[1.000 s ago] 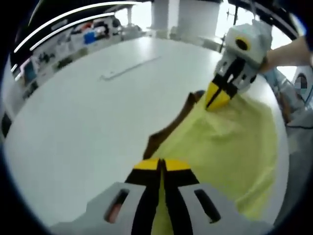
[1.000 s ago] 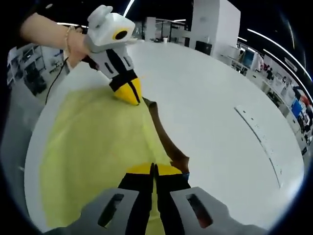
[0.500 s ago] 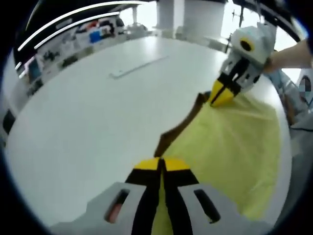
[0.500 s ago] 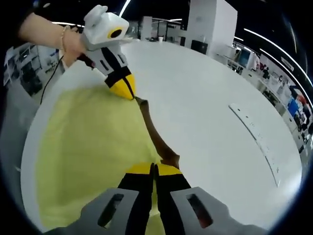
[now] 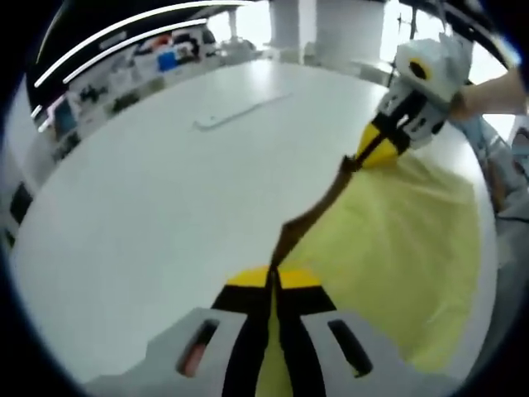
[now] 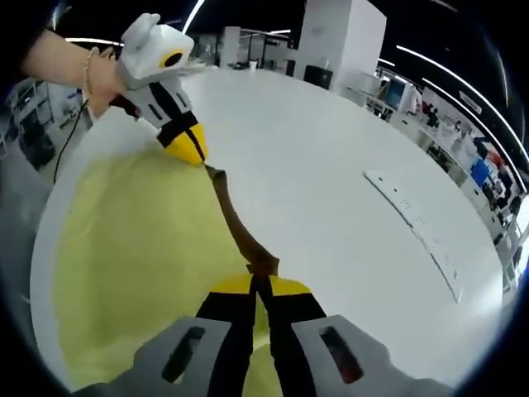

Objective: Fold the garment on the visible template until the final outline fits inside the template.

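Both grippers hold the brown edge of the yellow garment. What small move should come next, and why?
Probably carry the edge forward and lay it flat: the left gripper and right gripper are shut on the yellow garment, its brown edge is taut between them, and white table lies ahead.

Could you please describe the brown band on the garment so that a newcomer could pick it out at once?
On the white table lies a yellow garment. Along its edge facing the bare tabletop, stretched between the two grippers, runs the brown band, the only dark strip on the cloth.
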